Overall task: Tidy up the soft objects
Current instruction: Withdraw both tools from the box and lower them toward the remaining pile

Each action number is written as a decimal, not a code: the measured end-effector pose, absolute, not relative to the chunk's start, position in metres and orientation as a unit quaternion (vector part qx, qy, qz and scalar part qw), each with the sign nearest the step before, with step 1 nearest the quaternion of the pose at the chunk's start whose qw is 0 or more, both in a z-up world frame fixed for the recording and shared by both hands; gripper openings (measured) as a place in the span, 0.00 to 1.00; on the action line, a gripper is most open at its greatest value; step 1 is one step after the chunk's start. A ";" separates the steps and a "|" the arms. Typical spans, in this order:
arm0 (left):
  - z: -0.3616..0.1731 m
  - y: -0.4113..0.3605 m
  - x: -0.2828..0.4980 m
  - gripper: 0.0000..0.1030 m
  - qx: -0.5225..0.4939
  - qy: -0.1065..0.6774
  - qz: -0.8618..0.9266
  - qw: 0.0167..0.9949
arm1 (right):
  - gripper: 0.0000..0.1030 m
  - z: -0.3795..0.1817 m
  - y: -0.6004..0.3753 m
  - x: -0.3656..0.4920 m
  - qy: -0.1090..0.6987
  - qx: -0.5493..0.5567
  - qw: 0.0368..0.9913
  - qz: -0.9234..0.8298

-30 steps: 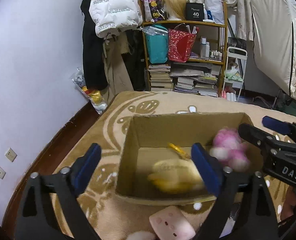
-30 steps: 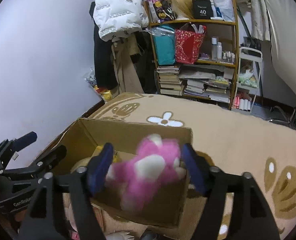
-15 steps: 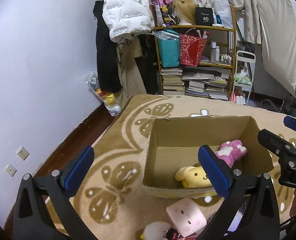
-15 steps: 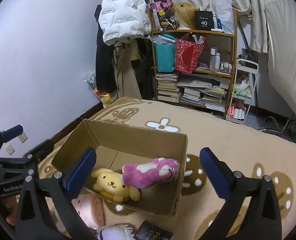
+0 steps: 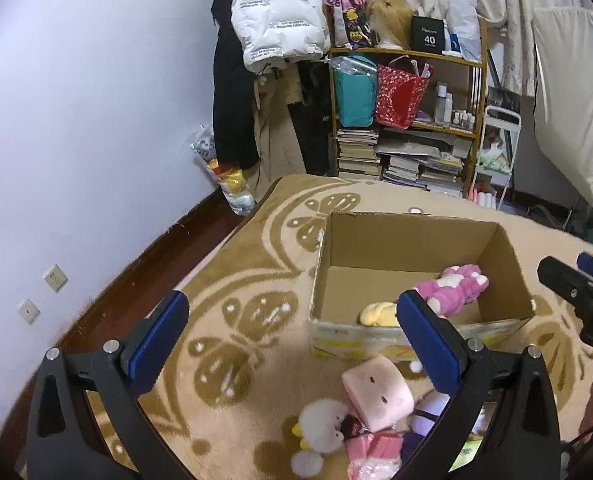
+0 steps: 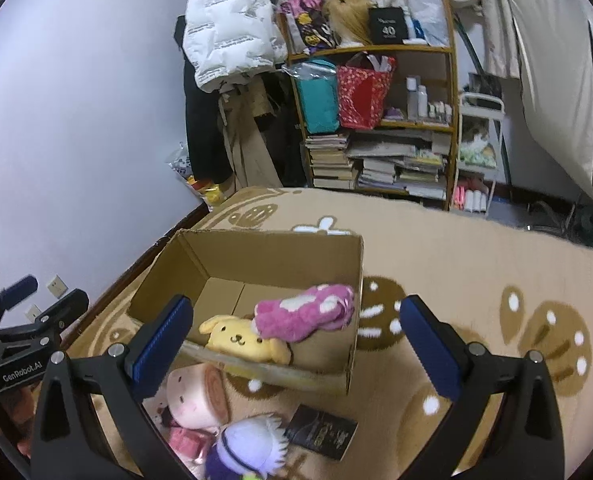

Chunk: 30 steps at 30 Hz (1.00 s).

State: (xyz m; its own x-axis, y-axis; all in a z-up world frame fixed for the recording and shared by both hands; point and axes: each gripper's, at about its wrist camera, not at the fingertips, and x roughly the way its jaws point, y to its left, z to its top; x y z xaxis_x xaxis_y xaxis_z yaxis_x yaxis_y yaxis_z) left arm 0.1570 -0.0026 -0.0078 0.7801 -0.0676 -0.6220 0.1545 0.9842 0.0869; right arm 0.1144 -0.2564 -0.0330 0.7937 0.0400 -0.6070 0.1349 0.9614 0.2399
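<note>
Near 6 o'clock before the cardboard box (image 5: 416, 240), the pink square plush (image 5: 376, 398) lies on the carpet (image 5: 236, 280). It looks light and squashy; grip its middle. Left gripper (image 5: 292, 344) and right gripper (image 6: 296, 344) both stand spread, empty.

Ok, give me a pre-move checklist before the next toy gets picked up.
1. Left gripper open and empty: ok.
2. Right gripper open and empty: ok.
3. Box upright, top open: ok.
4. Room left in the box: ok; only the yellow dog and the pink plush lie at its near end, and the far floor is bare.
5. Toys within view to pick: ok; the pink cube, the white plush and the purple plush lie on the rug in front of the box.
6. Dark booklet beside the purple plush is soft: cannot tell.
</note>
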 end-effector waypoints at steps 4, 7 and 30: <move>-0.012 0.001 0.145 1.00 0.064 0.327 -0.061 0.941 | 1.00 -0.036 -0.257 0.104 0.327 0.154 0.932 -0.028; -0.017 0.003 0.134 1.00 0.070 0.332 -0.055 0.939 | 1.00 -0.041 -0.255 0.094 0.335 0.161 0.928 -0.030; -0.070 0.006 0.094 1.00 0.067 0.430 -0.049 0.899 | 0.97 -0.091 -0.244 0.047 0.424 0.183 0.886 -0.037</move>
State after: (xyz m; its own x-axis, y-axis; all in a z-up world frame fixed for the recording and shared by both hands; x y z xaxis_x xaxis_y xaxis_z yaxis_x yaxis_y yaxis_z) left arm 0.0938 0.0060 -0.0700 0.6258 -0.0302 -0.7794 0.1453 0.9863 0.0784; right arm 0.0465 -0.2437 -0.0915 0.6371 0.0908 -0.7654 0.2206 0.9300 0.2940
